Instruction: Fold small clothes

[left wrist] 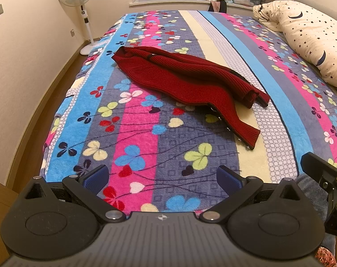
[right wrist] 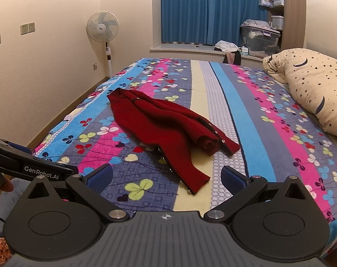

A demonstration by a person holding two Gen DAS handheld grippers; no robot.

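Well ahead of both wide-open tools, left (left wrist: 161,176) and right (right wrist: 167,175), crumpled red cardigan (left wrist: 186,82) on the blanket (left wrist: 135,160).

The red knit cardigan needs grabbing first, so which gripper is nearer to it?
Right, slightly. The right gripper sits just short of the red knit cardigan, at its nearest hem corner; the left gripper hangs further back, to that corner's left.

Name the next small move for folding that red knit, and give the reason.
Probably bring the right gripper forward to the near corner of the red sweater: both grippers are open and empty, and the garment lies crumpled on the blanket, needing spreading first.
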